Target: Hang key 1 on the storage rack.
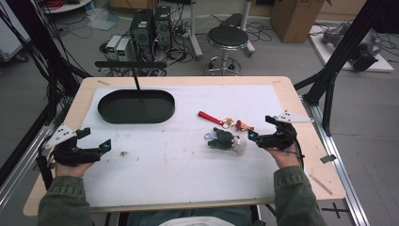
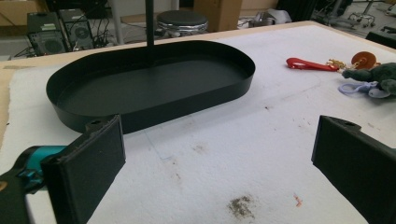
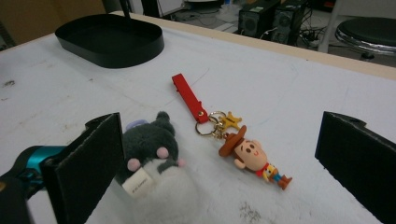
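Observation:
A black oval tray lies at the table's back left, seen close in the left gripper view. A dark grey and white plush toy lies right of centre. Beside it is a cowboy figure keychain on a red strap. My left gripper hovers open near the left edge, its jaws wide apart over bare cloth in front of the tray. My right gripper is open just right of the toys. The plush touches its left jaw, and the cowboy figure lies between the jaws.
A thin black rod with a crossbar rises from the tray's far side. A white cloth covers the wooden table, with a small dirt stain near the left gripper. A stool and computer cases stand beyond the table.

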`<state>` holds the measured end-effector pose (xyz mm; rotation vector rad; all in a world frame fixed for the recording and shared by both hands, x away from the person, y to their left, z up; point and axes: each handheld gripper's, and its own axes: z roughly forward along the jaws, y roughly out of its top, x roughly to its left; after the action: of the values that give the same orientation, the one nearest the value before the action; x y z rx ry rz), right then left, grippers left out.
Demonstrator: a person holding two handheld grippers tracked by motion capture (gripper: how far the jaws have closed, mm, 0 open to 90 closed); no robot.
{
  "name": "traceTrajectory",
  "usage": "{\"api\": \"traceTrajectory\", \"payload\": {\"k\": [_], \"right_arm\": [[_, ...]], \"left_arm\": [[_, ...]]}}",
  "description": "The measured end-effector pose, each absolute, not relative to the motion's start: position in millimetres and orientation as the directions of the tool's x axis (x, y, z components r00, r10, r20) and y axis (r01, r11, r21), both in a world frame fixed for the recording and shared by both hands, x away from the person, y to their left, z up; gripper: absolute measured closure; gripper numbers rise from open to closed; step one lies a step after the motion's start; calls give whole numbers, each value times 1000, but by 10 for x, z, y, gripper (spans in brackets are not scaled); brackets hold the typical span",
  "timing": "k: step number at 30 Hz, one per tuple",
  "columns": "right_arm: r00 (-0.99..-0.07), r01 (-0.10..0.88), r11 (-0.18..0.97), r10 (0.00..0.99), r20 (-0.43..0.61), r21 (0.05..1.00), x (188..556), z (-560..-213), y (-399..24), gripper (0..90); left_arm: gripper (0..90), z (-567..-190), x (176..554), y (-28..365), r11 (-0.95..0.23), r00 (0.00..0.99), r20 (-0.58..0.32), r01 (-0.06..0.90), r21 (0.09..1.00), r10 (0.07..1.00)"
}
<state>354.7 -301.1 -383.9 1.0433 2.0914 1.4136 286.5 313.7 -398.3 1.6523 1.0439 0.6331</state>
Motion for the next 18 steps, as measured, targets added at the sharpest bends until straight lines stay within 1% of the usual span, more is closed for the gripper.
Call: {"api": "traceTrajectory", "payload": {"k": [3, 12, 17, 18], "right_arm": [[-650, 350, 237, 758, 53, 906, 3621, -3762, -2938, 5], [-660, 366, 261, 750, 51, 893, 3777, -3713, -2798, 4], [-685, 358, 310, 728, 22, 881, 3868, -3665, -2661, 5], [-691, 361, 334, 722, 9, 871, 3912, -3641, -2600, 5]], "left_arm": [[32, -3982, 2863, 3141, -84, 481, -90, 327, 941, 872], [32, -3988, 2865, 3143, -87, 486, -89, 328, 941, 869], [31, -3995, 2861, 3146, -90, 484, -88, 332, 939, 871], [32, -3997, 2859, 3145, -95, 486, -84, 332, 938, 870]]}}
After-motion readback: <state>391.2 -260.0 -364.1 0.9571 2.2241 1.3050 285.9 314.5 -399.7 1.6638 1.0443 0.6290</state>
